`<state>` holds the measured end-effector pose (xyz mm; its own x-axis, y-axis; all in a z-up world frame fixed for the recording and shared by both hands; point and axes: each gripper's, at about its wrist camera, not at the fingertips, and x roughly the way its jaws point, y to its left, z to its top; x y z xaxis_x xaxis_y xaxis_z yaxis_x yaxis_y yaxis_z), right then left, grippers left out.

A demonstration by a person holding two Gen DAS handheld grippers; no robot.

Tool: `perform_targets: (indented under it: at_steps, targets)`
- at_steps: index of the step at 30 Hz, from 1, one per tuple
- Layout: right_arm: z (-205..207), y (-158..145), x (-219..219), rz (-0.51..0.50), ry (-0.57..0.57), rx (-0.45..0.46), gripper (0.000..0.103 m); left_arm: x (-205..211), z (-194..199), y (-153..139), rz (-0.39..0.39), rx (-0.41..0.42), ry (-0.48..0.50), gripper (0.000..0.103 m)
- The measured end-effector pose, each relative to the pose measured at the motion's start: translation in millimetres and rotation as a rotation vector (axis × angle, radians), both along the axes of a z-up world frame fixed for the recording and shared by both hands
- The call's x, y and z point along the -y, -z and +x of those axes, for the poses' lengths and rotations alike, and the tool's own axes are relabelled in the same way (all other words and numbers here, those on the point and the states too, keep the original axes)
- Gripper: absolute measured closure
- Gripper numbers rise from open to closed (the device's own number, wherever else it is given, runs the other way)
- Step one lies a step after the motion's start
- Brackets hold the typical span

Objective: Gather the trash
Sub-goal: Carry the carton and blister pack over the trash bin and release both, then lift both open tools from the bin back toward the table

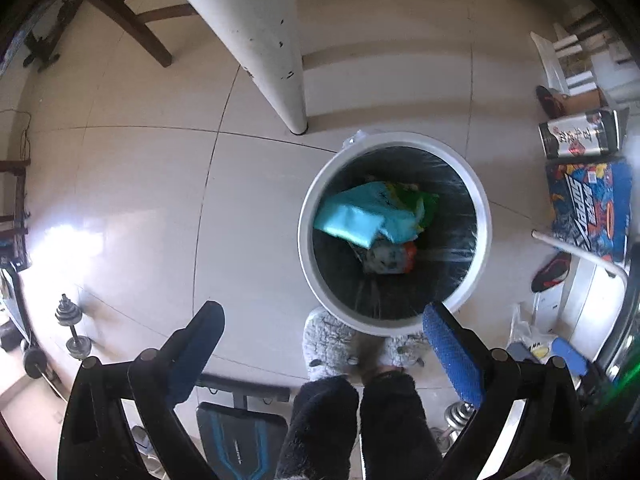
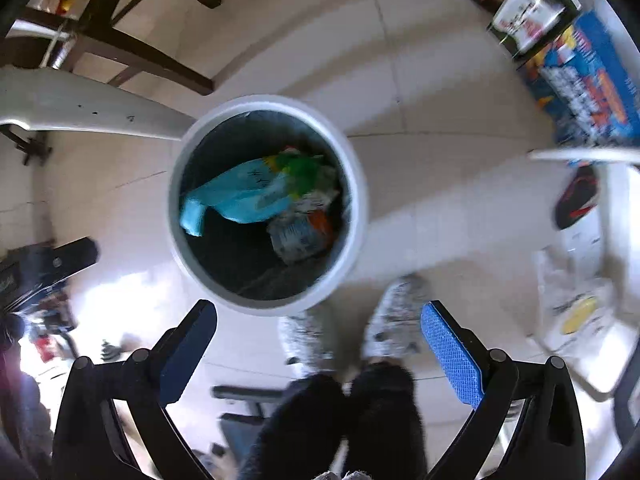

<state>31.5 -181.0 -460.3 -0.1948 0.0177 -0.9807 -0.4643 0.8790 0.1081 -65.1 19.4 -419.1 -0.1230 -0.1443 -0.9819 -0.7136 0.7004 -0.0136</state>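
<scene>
A white round trash bin [image 1: 310, 256] with a black liner stands on the tiled floor; it also shows in the right wrist view [image 2: 360, 208]. Inside lie a light-blue wrapper [image 1: 360, 216] [image 2: 240, 200], a green wrapper [image 1: 420, 200] [image 2: 300, 168] and a white-and-orange packet [image 1: 388, 258] [image 2: 304, 232]. My left gripper [image 1: 324, 320] is open and empty, above the bin's near rim. My right gripper [image 2: 320, 318] is open and empty, above the bin's near rim.
A white table leg [image 1: 256, 32] stands behind the bin. The person's feet in grey slippers [image 1: 332, 344] [image 2: 392, 320] stand at the bin. Printed boxes [image 1: 588, 208] and a shoe [image 1: 550, 272] lie at the right. Dumbbells [image 1: 72, 328] and a bench [image 1: 240, 440] lie at the left and near.
</scene>
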Motion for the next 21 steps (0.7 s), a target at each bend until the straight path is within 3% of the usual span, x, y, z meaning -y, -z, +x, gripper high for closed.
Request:
perform_targets:
  at_steps: [5, 11, 21]
  targets:
    - [4, -33, -2, -0.034, -0.020, 0.044, 0.000, 10, -3, -35, 0.025, -0.002, 0.042, 0.001]
    - [0, -93, -6, -0.034, -0.048, 0.086, 0.000, 24, -6, -89, 0.050, 0.021, 0.064, 0.001]
    - [-8, -237, 1, 0.023, -0.058, 0.153, 0.000, 39, -24, -213, 0.075, 0.085, 0.097, 0.001]
